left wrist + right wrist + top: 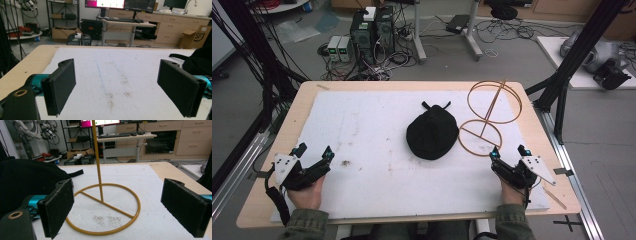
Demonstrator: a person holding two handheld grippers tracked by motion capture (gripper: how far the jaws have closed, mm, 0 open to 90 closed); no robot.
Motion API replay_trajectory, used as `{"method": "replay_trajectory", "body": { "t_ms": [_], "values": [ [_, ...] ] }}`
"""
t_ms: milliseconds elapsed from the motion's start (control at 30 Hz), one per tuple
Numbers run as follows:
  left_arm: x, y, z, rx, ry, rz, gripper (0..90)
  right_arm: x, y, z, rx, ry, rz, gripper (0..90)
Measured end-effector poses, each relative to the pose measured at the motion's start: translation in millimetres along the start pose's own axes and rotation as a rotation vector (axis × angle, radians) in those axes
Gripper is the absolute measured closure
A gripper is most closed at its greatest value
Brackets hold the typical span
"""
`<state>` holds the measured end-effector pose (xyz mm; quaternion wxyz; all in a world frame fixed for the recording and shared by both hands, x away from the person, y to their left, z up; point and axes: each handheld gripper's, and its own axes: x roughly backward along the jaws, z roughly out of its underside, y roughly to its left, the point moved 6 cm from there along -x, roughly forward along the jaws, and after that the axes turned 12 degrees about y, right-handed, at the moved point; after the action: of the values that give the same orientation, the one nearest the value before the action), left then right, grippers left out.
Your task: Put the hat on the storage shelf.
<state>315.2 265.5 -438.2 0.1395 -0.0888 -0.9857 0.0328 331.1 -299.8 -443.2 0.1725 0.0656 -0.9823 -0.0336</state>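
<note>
A black cap [432,133] lies flat in the middle of the white mat [372,145], straps toward the far side. Right of it stands a thin gold wire stand [484,117] with a ring base, an upright rod and a ring on top. My left gripper [315,156] rests open near the front left of the mat, nothing between its fingers [60,87]; the cap's edge [200,61] shows at right. My right gripper [510,152] sits open at the front right, just short of the stand's base ring [105,208], with the cap [25,180] to its left.
The mat covers a wooden table [287,130] and carries some brown stains [346,163]. Black frame posts [569,60] rise at the table's right and left sides. Computers and cables [372,35] lie on the floor beyond the far edge.
</note>
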Motion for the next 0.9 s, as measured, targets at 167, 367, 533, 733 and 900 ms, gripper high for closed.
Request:
{"method": "replay_trajectory", "body": {
  "t_ms": [167, 367, 533, 733, 900],
  "values": [
    [-2.0, -2.5, -4.7, -0.006, -0.001, 0.033, 14.8, 0.4, 0.7, -0.5, -0.001, -0.002, -0.003, 10.4],
    [-7.0, -9.9, -16.4, -0.026, -0.010, 0.069, 12.6, -0.2, 1.6, -1.5, 0.005, -0.003, -0.006, 10.4],
    [-20.3, -17.5, -23.3, -0.035, 0.031, 0.124, 12.6, 0.9, 1.7, -3.6, 0.001, -0.010, -0.005, 10.4],
    [-35.0, -39.3, -33.2, -0.112, 0.077, 0.181, 12.6, 0.1, 1.7, -3.8, 0.017, -0.009, -0.015, 10.4],
    [-46.8, -58.0, -39.0, -0.164, 0.137, 0.240, 12.7, -0.2, 3.3, -3.8, 0.021, -0.009, -0.023, 10.4]
  ]
}}
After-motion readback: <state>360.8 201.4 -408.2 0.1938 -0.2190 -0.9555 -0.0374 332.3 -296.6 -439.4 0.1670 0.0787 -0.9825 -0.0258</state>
